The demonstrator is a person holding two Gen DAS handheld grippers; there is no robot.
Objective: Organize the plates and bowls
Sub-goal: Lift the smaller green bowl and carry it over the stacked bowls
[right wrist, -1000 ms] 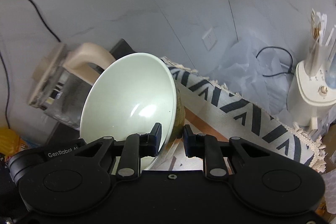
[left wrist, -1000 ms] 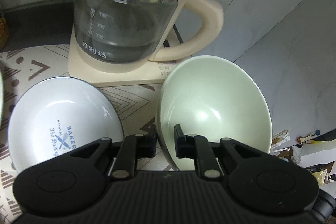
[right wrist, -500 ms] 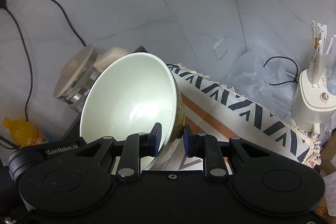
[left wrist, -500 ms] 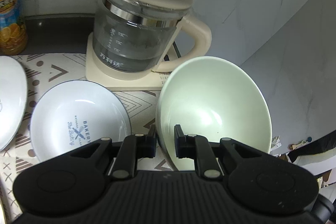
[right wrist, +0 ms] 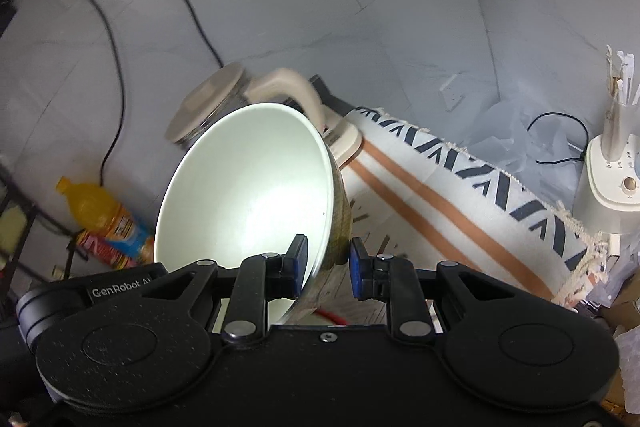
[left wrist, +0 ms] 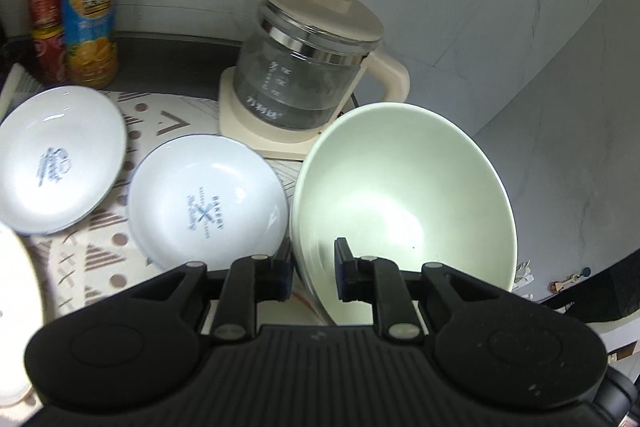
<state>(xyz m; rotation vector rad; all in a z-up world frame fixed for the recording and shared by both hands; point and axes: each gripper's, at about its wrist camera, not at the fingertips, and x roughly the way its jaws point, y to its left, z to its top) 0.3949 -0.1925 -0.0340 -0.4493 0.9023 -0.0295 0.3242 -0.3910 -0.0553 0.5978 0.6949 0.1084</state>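
In the left wrist view my left gripper [left wrist: 312, 259] grips the near rim of a pale green bowl [left wrist: 400, 195], one finger outside and one inside. Its jaws are opening slightly, with the rim still between the pads and the bowl tilted in the air. Two white plates with blue print [left wrist: 204, 203] [left wrist: 60, 159] lie to its left on a patterned mat [left wrist: 104, 255]. In the right wrist view my right gripper [right wrist: 326, 259] is shut on the rim of another pale green bowl [right wrist: 248, 195] with an olive outside, held tilted above the table.
A glass kettle [left wrist: 304, 79] on a cream base stands behind the plates by the wall. An orange drink bottle [left wrist: 90, 7] and a red can [left wrist: 46, 19] stand at the back left. A striped cloth [right wrist: 440, 195] and a white appliance [right wrist: 608, 179] are on the right.
Both grippers have pulled back and up from the kettle with their bowls. The kettle looks smaller, and a second white plate, the bottle and the can have come into view.
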